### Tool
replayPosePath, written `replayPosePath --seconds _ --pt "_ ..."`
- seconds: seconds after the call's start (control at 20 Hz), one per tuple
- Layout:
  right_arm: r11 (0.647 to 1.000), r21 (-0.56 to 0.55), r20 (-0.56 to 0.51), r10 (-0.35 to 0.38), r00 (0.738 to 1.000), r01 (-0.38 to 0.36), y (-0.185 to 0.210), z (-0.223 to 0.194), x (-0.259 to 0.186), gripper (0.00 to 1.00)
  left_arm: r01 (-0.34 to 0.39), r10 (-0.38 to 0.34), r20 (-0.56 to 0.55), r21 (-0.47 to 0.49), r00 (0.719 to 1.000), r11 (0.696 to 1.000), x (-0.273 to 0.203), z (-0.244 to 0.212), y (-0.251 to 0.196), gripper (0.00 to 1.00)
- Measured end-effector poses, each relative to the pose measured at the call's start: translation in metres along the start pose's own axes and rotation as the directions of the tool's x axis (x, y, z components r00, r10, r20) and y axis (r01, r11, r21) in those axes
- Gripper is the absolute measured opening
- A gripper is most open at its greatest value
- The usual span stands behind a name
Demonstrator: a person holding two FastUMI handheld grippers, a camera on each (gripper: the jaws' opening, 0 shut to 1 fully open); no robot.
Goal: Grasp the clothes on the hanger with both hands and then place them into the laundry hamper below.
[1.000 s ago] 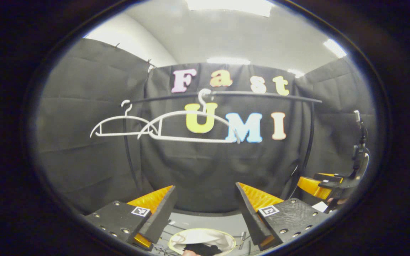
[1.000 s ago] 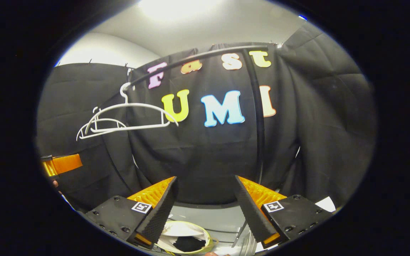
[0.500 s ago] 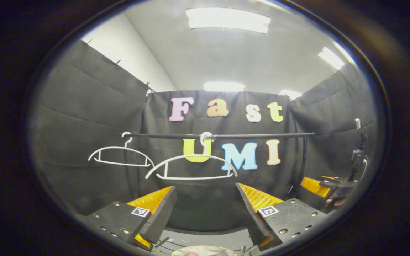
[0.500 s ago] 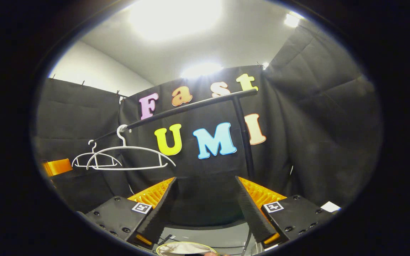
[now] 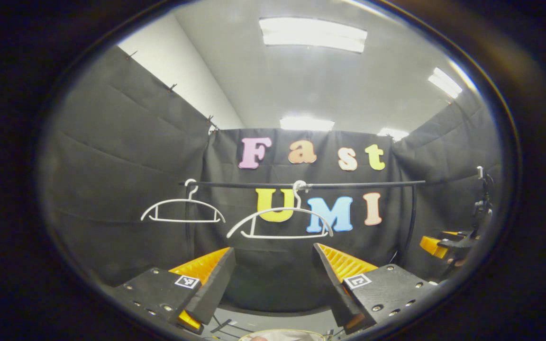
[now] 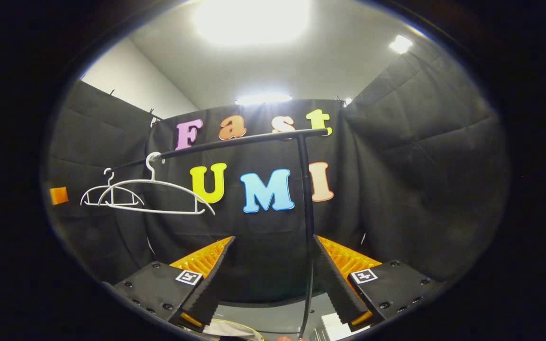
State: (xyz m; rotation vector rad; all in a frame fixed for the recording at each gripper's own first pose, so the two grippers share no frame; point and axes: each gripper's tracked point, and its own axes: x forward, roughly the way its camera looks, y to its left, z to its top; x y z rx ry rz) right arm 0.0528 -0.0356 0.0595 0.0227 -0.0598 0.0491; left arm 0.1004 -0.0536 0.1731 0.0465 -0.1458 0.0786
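Two bare white hangers hang on a black rail: one toward the left, one near the middle. No garment is on either. My left gripper is open below them, nothing between its orange-and-black fingers. The rim of the hamper peeks in at the bottom edge. In the right gripper view the same hangers overlap at the left under the rail. My right gripper is open and holds nothing, with the hamper's rim just below it.
The rail's black upright post stands close to my right gripper's right finger. The right gripper also appears at the far right of the left gripper view. An orange bit of the left gripper shows at the left edge.
Both views have tilted up. The hamper with its dark contents has slid almost out at the bottom, and the rail and hangers sit lower. Both grippers stayed open.
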Motion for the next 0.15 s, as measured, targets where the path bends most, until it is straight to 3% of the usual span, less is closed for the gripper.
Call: replayPosePath --seconds 0.15 --pt "0.999 -0.039 -0.046 0.031 0.998 -0.033 0.023 -0.021 -0.006 0.92 -0.011 0.012 -0.033 0.032 0.999 0.999 -0.012 -0.025 0.017 0.94"
